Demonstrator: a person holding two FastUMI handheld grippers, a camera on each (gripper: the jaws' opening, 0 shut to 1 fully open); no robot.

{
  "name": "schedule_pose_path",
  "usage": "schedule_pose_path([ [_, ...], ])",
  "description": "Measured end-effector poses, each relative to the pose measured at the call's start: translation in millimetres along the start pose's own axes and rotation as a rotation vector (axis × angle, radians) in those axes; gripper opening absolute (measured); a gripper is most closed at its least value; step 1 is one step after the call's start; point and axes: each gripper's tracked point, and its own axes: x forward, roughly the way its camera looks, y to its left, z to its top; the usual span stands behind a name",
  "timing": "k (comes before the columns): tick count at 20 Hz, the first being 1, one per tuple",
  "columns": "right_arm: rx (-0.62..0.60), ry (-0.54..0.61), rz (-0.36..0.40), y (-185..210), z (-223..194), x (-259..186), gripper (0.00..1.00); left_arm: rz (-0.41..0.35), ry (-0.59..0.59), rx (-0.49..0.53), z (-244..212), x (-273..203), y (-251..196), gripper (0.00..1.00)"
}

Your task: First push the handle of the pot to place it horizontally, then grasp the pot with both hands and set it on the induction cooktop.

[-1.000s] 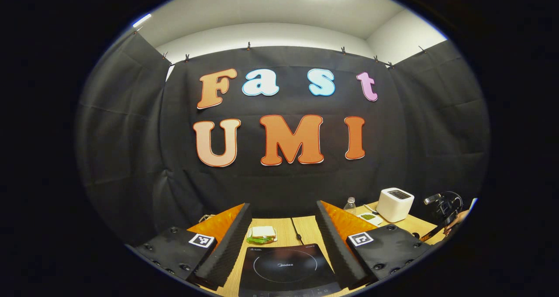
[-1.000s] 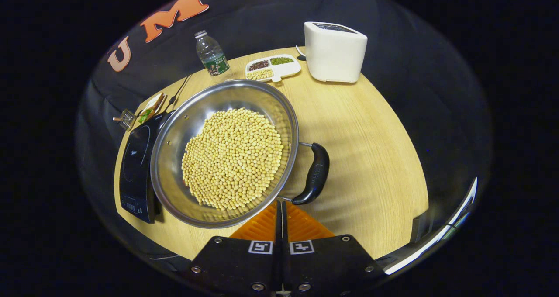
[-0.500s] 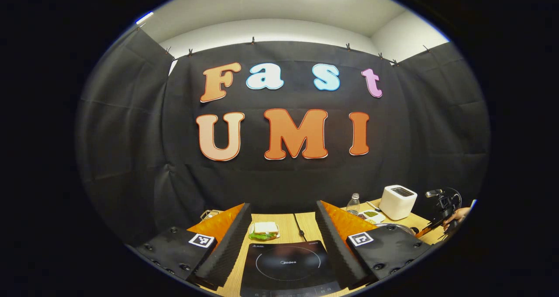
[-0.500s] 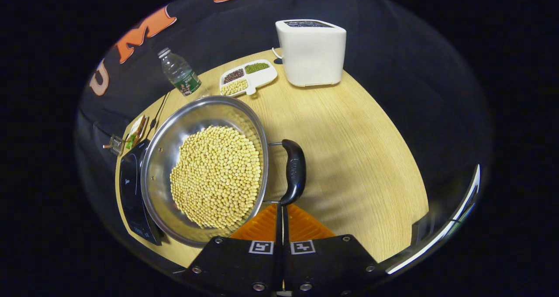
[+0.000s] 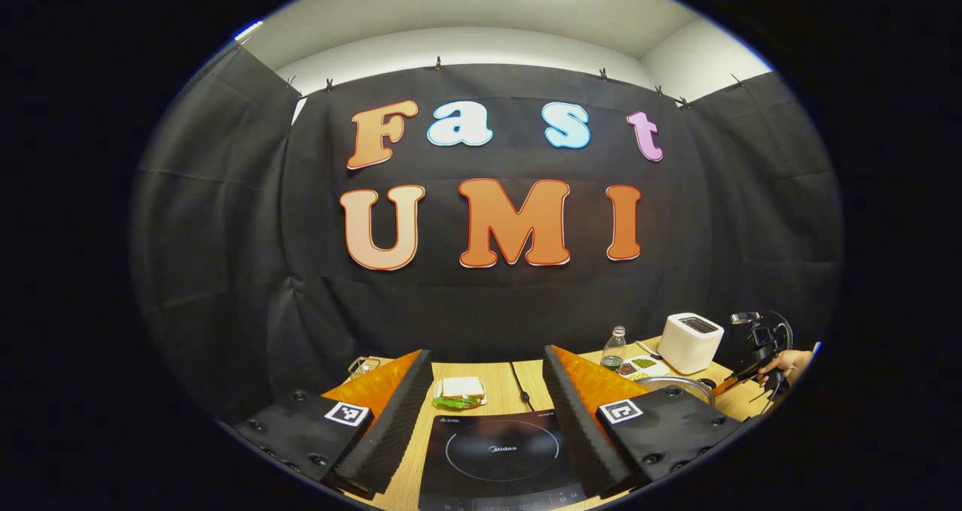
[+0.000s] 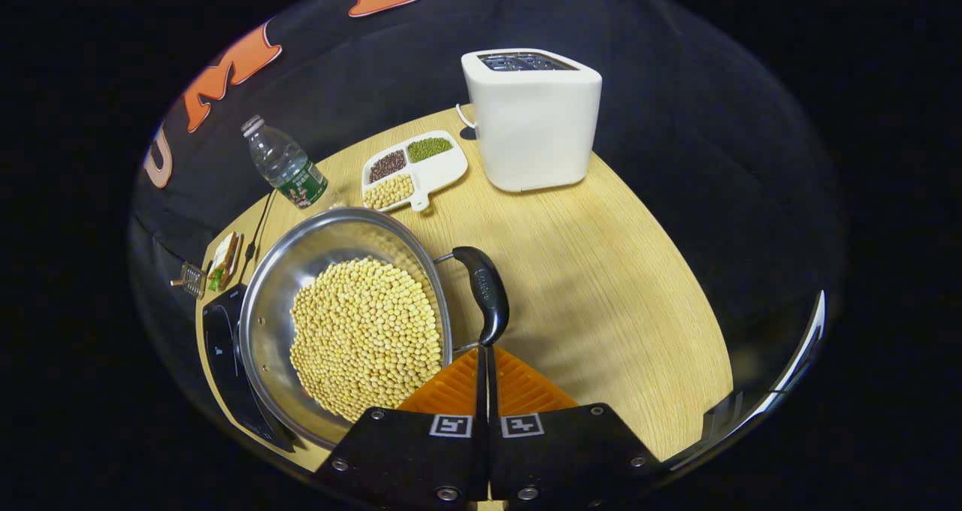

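A steel pot (image 6: 278, 300) full of pale yellow beans stands on the wooden table (image 6: 631, 285), its black side handle (image 6: 485, 293) pointing toward the table's right part. My right gripper (image 6: 485, 352) is shut, with its closed tips against the near end of that handle and nothing between them. The black induction cooktop (image 6: 218, 349) lies just left of the pot. In the left gripper view the cooktop (image 5: 500, 451) sits below my open left gripper (image 5: 487, 357), which hovers over it. The pot's rim (image 5: 680, 383) peeks out behind the right finger.
A white toaster (image 6: 533, 116), a divided white dish of beans (image 6: 413, 169) and a water bottle (image 6: 285, 165) stand behind the pot. A sandwich (image 5: 460, 392) and a cable lie beyond the cooktop. A hand holds the right gripper (image 5: 759, 353) at far right.
The right gripper has pushed forward against the handle's end, and the pot has turned so the handle swung round. The left gripper has tipped slightly, showing more of the cooktop.
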Motion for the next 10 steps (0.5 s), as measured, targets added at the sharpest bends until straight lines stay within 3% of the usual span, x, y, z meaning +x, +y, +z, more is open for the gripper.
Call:
schedule_pose_path([
  [1,0.003,-0.006,0.0,2.1,4.5,2.9,0.0,-0.005,0.013,0.003,-4.3,2.9,-2.2,0.99],
  [5,-0.027,0.001,0.027,8.5,8.7,-7.5,0.02,-0.036,0.092,0.006,-31.8,20.3,-22.2,0.99],
  [7,-0.022,-0.041,0.014,8.1,21.0,-15.9,0.02,-0.072,0.163,0.003,-54.9,32.2,-41.6,0.96],
  [8,-0.026,-0.058,0.016,10.2,25.0,-21.9,0.07,-0.094,0.206,-0.001,-65.7,37.2,-53.3,0.96],
  [9,-0.035,-0.076,0.025,14.5,29.5,-26.7,0.05,-0.118,0.238,-0.005,-74.7,43.0,-66.3,0.96],
  [10,-0.045,-0.099,0.026,17.2,34.9,-28.6,0.2,-0.133,0.273,-0.005,-83.3,48.6,-76.8,0.96],
])
